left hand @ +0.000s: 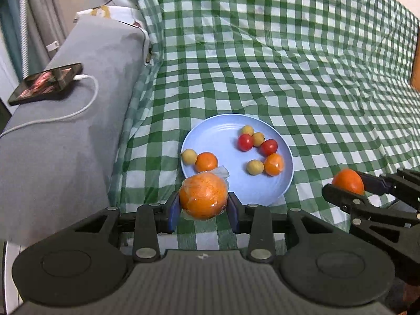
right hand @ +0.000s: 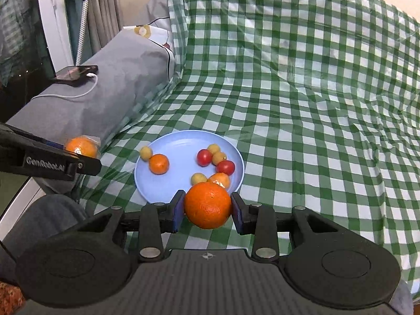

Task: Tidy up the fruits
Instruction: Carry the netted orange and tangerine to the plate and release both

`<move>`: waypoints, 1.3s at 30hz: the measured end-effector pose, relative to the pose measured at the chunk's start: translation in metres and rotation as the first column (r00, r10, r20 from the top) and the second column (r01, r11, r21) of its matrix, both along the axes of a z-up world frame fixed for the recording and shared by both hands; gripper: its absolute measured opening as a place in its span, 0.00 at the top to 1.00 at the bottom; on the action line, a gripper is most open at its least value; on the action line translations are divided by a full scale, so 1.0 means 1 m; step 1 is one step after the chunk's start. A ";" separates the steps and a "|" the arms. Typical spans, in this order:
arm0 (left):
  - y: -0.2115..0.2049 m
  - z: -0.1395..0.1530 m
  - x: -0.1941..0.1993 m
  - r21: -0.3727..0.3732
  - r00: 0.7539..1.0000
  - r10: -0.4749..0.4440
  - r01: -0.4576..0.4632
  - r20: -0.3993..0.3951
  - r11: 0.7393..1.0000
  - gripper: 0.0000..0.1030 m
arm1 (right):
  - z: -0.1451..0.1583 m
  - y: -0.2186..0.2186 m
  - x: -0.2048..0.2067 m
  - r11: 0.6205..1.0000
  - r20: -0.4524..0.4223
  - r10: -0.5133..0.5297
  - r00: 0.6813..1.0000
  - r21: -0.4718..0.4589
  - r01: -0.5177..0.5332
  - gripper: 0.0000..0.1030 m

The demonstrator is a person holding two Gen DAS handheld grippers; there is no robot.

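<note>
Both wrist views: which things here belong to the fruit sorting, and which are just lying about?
Job:
wrapped orange in left gripper
bare orange in right gripper
blue plate holding two small oranges, two red tomatoes, four yellow fruits

Lying about:
phone on charging cable
grey cushion
checked cloth

left claw (left hand: 203, 207): black linkage, blue pads, silver rivets | right claw (right hand: 207, 208): same | "GenRobot.AI" lettering

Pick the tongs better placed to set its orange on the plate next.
Right, slightly. Its bare orange hangs just at the blue plate rim; the left tongs' wrapped orange sits similarly close, so it's marginal.
</note>
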State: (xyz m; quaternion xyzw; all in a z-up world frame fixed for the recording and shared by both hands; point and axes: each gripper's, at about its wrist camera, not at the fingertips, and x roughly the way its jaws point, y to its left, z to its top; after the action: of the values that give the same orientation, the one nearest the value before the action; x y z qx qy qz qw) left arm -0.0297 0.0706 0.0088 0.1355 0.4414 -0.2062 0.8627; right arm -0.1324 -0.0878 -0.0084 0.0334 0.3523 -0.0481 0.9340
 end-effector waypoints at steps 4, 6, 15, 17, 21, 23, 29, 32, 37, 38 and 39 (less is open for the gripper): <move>-0.013 -0.013 0.019 0.009 1.000 -0.005 0.005 -0.024 1.000 0.60 | -0.008 -0.005 0.022 1.000 -0.006 0.005 1.000 -0.004 -0.005 0.63; -0.019 -0.019 0.028 0.013 1.000 -0.010 0.011 -0.028 1.000 0.60 | -0.013 -0.007 0.033 1.000 -0.014 0.006 1.000 -0.003 -0.007 0.63; -0.040 -0.053 0.061 0.059 0.998 -0.041 0.044 -0.050 0.997 0.60 | -0.039 -0.014 0.077 1.000 -0.056 0.027 0.998 -0.009 -0.028 0.63; -0.043 -0.059 0.067 0.064 0.997 -0.047 0.051 -0.056 0.997 0.60 | -0.045 -0.017 0.085 0.999 -0.070 0.032 0.997 -0.001 -0.032 0.63; -0.049 -0.068 0.077 0.080 0.997 -0.054 0.059 -0.059 0.995 0.60 | -0.053 -0.021 0.096 0.999 -0.089 0.040 0.995 0.008 -0.039 0.63; -0.050 -0.070 0.080 0.084 0.997 -0.050 0.055 -0.058 0.995 0.60 | -0.055 -0.021 0.102 0.999 -0.093 0.046 0.995 0.013 -0.045 0.63; -0.049 -0.059 0.081 0.135 0.999 -0.021 0.014 0.048 0.991 0.19 | -0.054 -0.020 0.115 0.996 -0.087 0.085 0.993 0.026 -0.083 0.60; -0.040 -0.047 0.078 0.121 0.998 -0.022 0.015 0.054 0.992 0.12 | -0.045 -0.023 0.108 0.998 -0.066 0.062 0.996 -0.010 -0.063 0.36; -0.026 -0.029 0.056 0.080 0.999 -0.003 -0.001 0.049 0.997 0.01 | -0.029 -0.027 0.078 0.999 -0.059 0.013 0.998 -0.038 -0.016 0.17; -0.025 -0.025 0.050 0.078 0.999 -0.003 0.000 0.045 0.997 0.01 | -0.027 -0.026 0.069 0.999 -0.064 0.002 0.998 -0.042 -0.005 0.15; -0.023 -0.022 0.044 0.072 0.999 -0.001 -0.002 0.038 0.997 0.01 | -0.025 -0.024 0.061 0.999 -0.068 -0.004 0.998 -0.041 0.001 0.15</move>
State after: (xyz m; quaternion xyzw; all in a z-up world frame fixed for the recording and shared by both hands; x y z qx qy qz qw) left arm 0.0142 0.0480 -0.0132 0.1704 0.4321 -0.1874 0.8655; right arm -0.0716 -0.1120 -0.0337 0.0130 0.3827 -0.0578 0.9220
